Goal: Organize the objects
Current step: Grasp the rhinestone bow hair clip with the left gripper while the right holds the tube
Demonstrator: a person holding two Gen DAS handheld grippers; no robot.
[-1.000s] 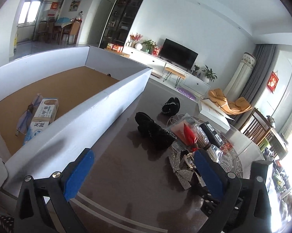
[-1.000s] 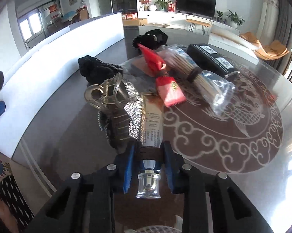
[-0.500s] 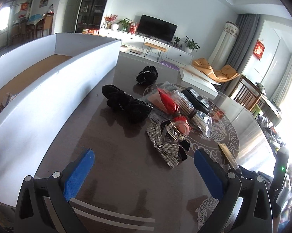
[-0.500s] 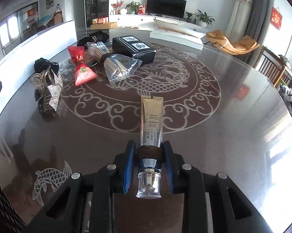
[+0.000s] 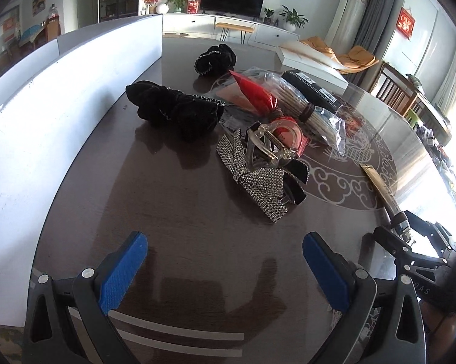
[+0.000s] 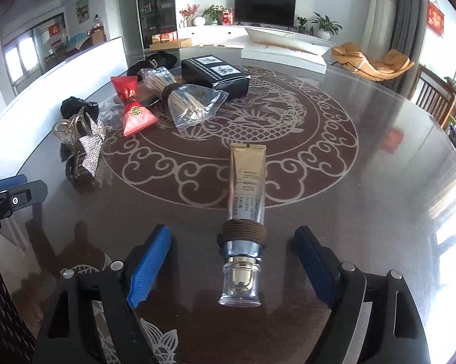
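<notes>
A gold and silver cream tube [image 6: 246, 200] with a brown cord around its neck lies on the round glass table [image 6: 379, 157], cap toward me. My right gripper [image 6: 232, 254] is opening, its blue pads standing apart on both sides of the tube without touching it. My left gripper [image 5: 224, 261] is open over bare tabletop, with nothing between its fingers. Ahead of it lies a rhinestone bow hair clip [image 5: 258, 179] with a clear claw clip [image 5: 270, 144] on top. In the left wrist view the tube [image 5: 379, 188] and the right gripper [image 5: 416, 242] show at the right edge.
Beyond the clips lie black scrunchies [image 5: 176, 112], a red bow-shaped packet [image 6: 133, 106], a bag of sticks [image 6: 185, 100] and a black box [image 6: 215, 74]. A white-walled box [image 5: 45, 115] stands along the left side of the table. A chair [image 6: 437, 100] stands at the far right.
My right gripper carried the tube right, away from the pile, set it on the table and let go. My left gripper swung from the white box toward the hair clips and lowered.
</notes>
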